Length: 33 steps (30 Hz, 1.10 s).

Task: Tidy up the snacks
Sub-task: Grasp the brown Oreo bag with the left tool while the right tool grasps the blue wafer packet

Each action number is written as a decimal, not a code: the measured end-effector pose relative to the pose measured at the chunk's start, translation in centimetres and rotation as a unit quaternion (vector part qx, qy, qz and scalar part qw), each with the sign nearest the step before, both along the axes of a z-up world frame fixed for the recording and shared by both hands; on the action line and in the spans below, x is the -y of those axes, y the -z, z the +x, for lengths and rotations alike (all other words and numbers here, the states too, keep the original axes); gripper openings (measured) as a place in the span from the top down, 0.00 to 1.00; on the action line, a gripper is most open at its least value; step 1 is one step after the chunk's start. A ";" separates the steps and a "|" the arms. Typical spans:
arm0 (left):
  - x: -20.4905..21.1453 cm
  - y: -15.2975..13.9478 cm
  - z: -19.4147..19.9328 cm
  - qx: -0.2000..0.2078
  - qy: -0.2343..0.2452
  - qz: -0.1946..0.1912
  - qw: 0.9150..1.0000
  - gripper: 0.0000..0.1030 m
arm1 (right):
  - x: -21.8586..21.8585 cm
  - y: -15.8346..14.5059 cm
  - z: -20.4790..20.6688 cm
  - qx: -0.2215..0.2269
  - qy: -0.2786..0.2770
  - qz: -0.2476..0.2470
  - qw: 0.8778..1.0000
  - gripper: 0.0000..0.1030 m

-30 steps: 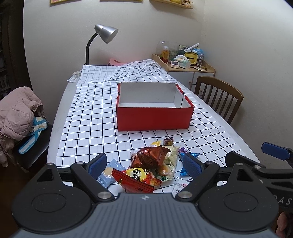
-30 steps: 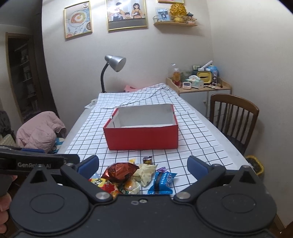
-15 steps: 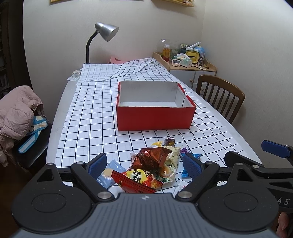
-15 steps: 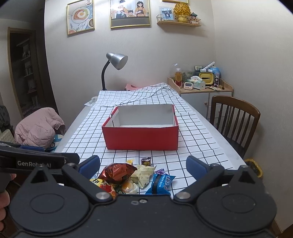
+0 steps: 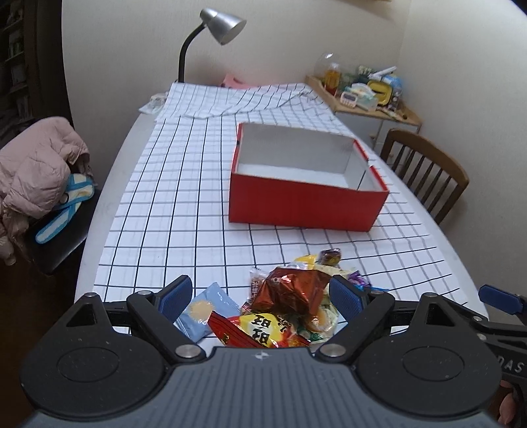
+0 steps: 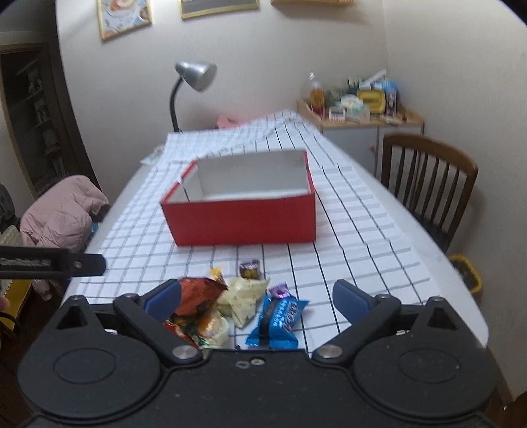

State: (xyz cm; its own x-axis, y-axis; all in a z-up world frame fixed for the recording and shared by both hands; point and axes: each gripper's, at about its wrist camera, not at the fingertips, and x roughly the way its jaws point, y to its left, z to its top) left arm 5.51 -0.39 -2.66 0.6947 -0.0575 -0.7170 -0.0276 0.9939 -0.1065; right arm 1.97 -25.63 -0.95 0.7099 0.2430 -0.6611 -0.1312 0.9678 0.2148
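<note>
I see a long white table (image 5: 108, 184) with a rounded edge, most of it covered by a thin white cloth (image 5: 184, 197) printed with a black grid, rumpled into folds at the far end. On the cloth stands a rectangular red cardboard box (image 5: 306, 204), matte outside, plain white inside, open at the top with nothing visible in it. At the right a wooden chair (image 5: 425, 171) with a slatted back stands against the table edge. At the left a puffy quilted pink jacket (image 5: 36, 177) lies heaped on a dark seat. A silver lamp (image 5: 224, 21) with a cone shade and a curved black neck stands at the far end.

The snacks lie in a loose heap on the near end of the cloth, well apart from the box. A crinkled shiny brown foil bag (image 5: 293, 289) sits on top, a glossy red and yellow packet (image 5: 257, 332) just below it, a flat pale blue sachet (image 5: 207, 312) to the left. A blue wrapped bar (image 6: 280, 319) lies at the heap's right side, and a small dark candy (image 6: 249, 267) sits nearest the box.

My left gripper (image 5: 263, 296) has its ribbed blue pads spread wide over the heap, gripping nothing. My right gripper (image 6: 257, 296) is closing slightly, its pads wide apart above the snacks and touching none.
</note>
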 end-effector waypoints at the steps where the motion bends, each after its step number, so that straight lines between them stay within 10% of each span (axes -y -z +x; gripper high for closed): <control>1: 0.0 0.3 0.4 -0.004 0.000 -0.001 1.000 0.12 | 0.1 0.6 0.6 -0.008 -0.001 0.001 1.000 0.07; 18: 3.2 7.2 8.4 -0.114 0.096 0.001 0.989 0.12 | 0.3 10.6 8.5 -0.150 -0.051 0.000 0.987 0.24; 33: 1.9 11.2 13.1 -0.220 0.095 -0.089 0.967 0.13 | 0.4 13.1 11.2 -0.226 -0.039 0.037 0.973 0.36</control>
State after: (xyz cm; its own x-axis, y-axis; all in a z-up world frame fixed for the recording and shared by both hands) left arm 18.65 -2.30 -13.86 0.2895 -0.3033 -0.9079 0.0717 0.9527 -0.2954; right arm 13.14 -26.02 -14.10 0.3280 0.3431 -0.8802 -0.0788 0.9384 0.3364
